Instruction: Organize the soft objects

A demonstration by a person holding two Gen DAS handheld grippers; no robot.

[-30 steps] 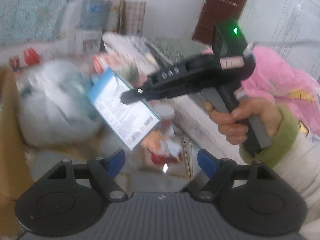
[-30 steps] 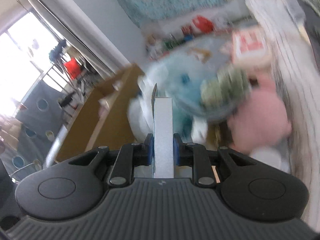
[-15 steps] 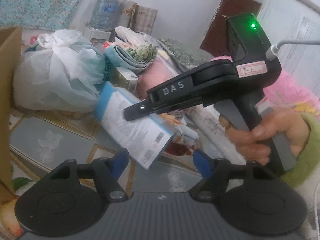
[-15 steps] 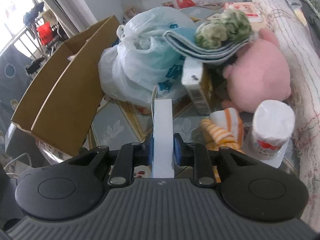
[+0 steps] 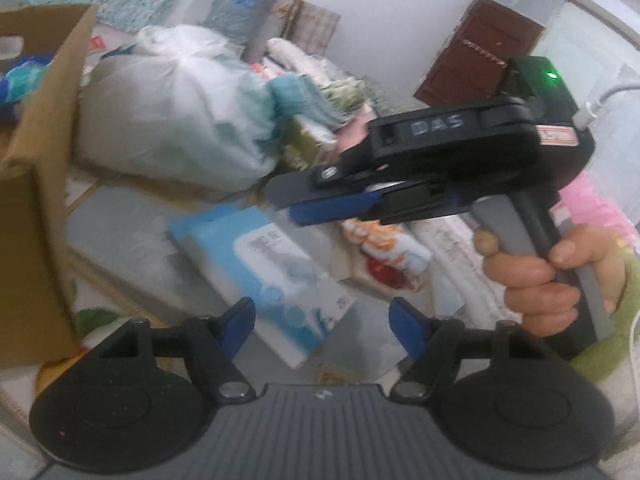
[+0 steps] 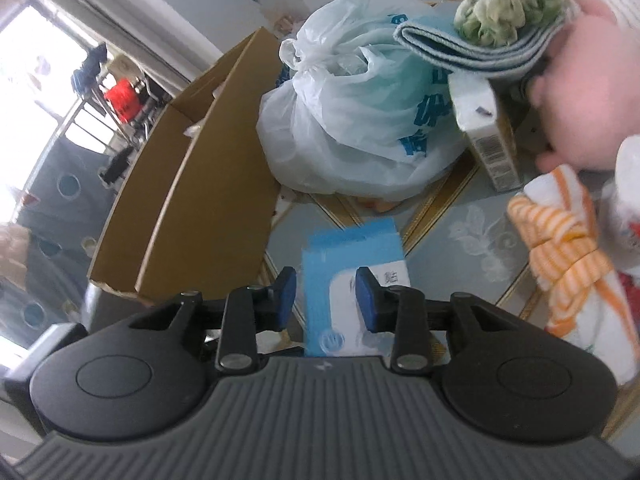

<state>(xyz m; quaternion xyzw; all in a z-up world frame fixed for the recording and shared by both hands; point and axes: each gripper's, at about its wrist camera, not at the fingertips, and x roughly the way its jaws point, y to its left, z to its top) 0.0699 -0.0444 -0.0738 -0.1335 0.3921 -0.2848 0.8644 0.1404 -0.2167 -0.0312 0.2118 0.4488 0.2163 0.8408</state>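
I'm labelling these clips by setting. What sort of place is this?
Most likely a lived-in room of a home. A patterned tabletop is crowded with household soft goods: a pink plush toy, a folded towel and a stuffed plastic bag. A brown door and a laundry rack also show.

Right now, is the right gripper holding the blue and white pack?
No, the right gripper is opening, and the blue and white pack lies flat on the table below it.

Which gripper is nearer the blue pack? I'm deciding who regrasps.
Right. The right gripper, opening, hangs just above the blue pack; the left gripper sits farther back, open.
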